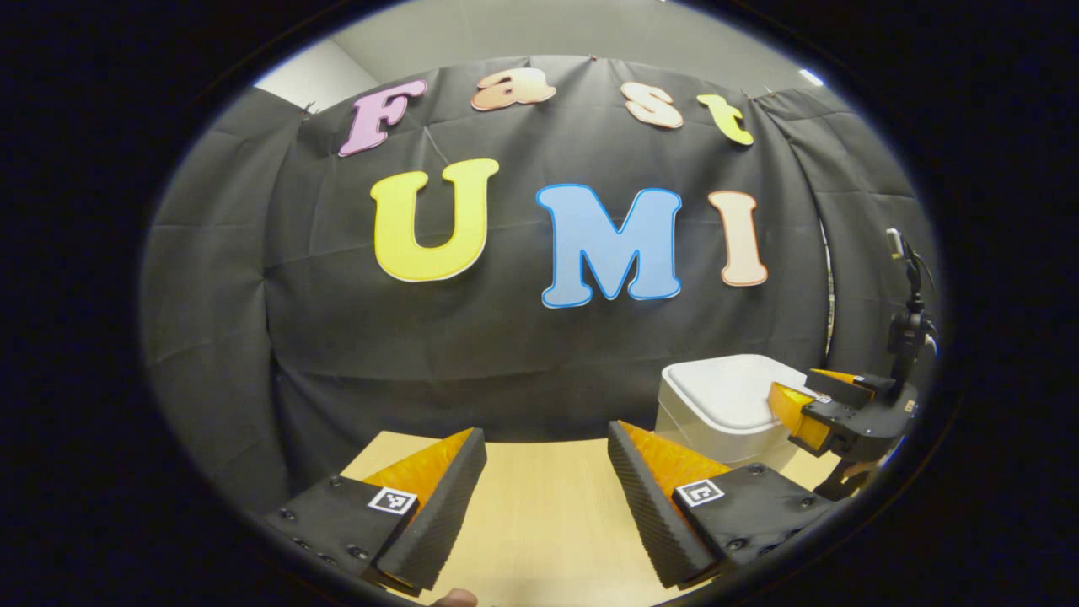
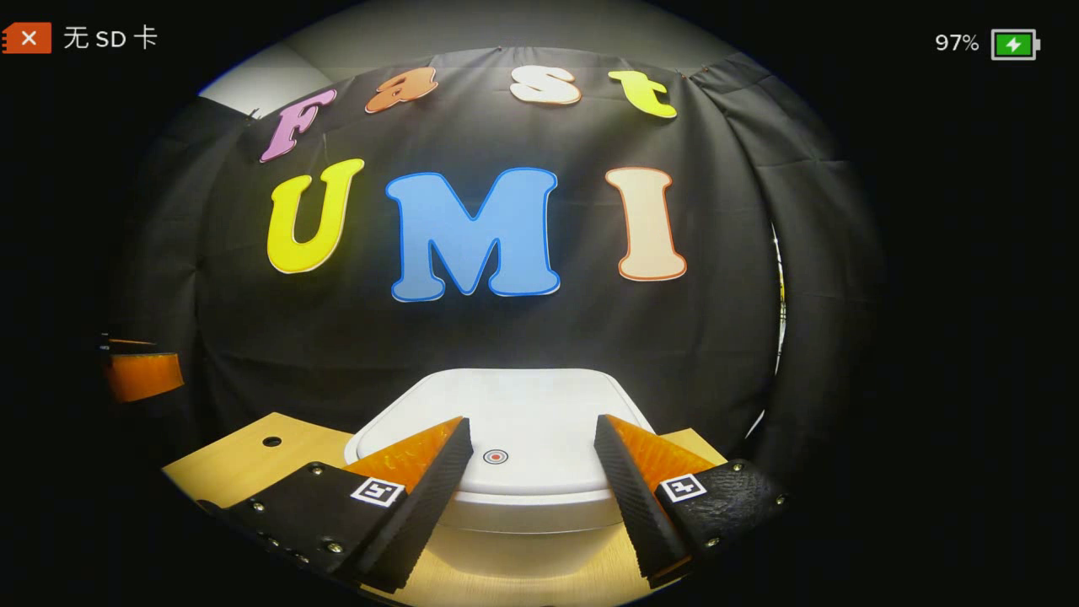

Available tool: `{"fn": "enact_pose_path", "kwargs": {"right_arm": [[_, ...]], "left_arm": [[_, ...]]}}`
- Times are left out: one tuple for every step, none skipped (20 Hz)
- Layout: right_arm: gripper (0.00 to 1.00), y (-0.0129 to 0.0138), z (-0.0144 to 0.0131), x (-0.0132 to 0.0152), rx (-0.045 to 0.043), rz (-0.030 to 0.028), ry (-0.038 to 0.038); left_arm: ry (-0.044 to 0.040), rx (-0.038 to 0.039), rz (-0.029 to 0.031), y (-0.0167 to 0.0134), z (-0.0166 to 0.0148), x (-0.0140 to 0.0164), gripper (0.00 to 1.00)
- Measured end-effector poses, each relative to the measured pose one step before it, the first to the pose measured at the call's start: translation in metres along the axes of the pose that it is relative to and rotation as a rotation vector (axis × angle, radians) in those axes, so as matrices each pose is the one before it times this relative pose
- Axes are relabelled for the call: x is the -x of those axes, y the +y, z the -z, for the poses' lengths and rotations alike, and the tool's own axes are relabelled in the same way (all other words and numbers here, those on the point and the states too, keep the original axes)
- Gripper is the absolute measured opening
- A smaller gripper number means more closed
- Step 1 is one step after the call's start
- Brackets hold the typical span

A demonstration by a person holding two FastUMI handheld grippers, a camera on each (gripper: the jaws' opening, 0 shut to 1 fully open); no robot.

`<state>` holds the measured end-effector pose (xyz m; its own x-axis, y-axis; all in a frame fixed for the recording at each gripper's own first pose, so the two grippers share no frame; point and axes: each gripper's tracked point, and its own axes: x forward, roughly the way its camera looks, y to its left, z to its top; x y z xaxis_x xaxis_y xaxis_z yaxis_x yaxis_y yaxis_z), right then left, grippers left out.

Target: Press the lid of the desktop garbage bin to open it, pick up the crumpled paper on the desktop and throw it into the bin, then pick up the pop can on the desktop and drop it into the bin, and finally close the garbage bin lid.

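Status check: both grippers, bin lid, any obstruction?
Right gripper open, hovering over the bin lid, not pressing. Left gripper open, empty, above the table. Lid closed. Nothing blocking the lid's button.

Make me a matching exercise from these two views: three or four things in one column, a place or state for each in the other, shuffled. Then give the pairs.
1. bin lid
2. right gripper
3. left gripper
4. tabletop

A. open, over bare wood
B. down flat on the bin
C. open, in front of the lid's red-ringed button
D. light wood, under the bin

Pairs: 1-B, 2-C, 3-A, 4-D
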<state>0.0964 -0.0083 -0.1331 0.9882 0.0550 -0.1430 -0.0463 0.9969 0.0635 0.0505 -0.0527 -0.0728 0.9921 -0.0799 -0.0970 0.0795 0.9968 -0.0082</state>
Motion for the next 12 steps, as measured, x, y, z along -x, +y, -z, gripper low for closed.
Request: {"fn": "enact_pose_path", "kwargs": {"right_arm": [[0.95, 0.00001, -0.00028, -0.00022, 0.00048, -0.00046, -0.00648], [0.95, -0.00021, -0.00058, 0.00026, -0.00172, -0.00156, -0.00046], [0.95, -0.00053, 0.00027, 0.00061, -0.00499, -0.00207, 0.00637], [0.95, -0.00107, 0.00012, 0.00173, -0.00296, 0.00266, 0.00992], [0.95, -0.00119, -0.00039, 0.00309, 0.00068, 0.00502, 0.00670], [0.96, -0.00140, 0.00090, 0.00579, 0.00553, 0.00806, 0.00321], [1.00, -0.00097, 0.00136, 0.00627, 0.00495, 0.00536, 0.00152], [0.96, -0.00041, 0.00055, 0.00639, 0.00273, 0.00141, 0.00189], [0.96, 0.00018, 0.00186, 0.00728, 0.00059, -0.00023, 0.00527], [0.96, 0.00026, 0.00103, 0.00797, -0.00234, -0.00024, 0.00470], [0.96, -0.00030, -0.00016, 0.00779, -0.00404, 0.00224, -0.00267], [0.96, -0.00019, -0.00277, 0.00863, -0.00523, 0.00726, -0.00826]], "left_arm": [[0.00226, 0.00263, 0.00206, -0.00070, 0.00064, 0.00090, 1.00], [0.00095, 0.00168, 0.00226, -0.00075, 0.00045, 0.00139, 1.00], [0.00080, 0.00140, 0.00653, -0.00181, -0.00074, 0.00149, 1.00], [0.00027, 0.00099, 0.00715, -0.00166, 0.00116, 0.00282, 1.00], [-0.00196, -0.00159, 0.00775, -0.00262, -0.00022, 0.00217, 1.00], [-0.00114, -0.00448, 0.00999, -0.00340, 0.00073, 0.00204, 1.00], [-0.00190, -0.00680, 0.01121, -0.00296, 0.00092, 0.00157, 1.00], [-0.00089, -0.00862, 0.01404, -0.00350, 0.00200, 0.00091, 1.00], [0.00068, -0.00915, 0.01011, -0.00316, 0.00197, -0.00008, 1.00], [0.00076, -0.00682, 0.00944, -0.00186, 0.00087, -0.00012, 1.00], [-0.00078, -0.00243, 0.01095, -0.00258, 0.00081, 0.00059, 1.00], [-0.00274, 0.00130, 0.01186, -0.00307, -0.00012, 0.00028, 1.00]]}}
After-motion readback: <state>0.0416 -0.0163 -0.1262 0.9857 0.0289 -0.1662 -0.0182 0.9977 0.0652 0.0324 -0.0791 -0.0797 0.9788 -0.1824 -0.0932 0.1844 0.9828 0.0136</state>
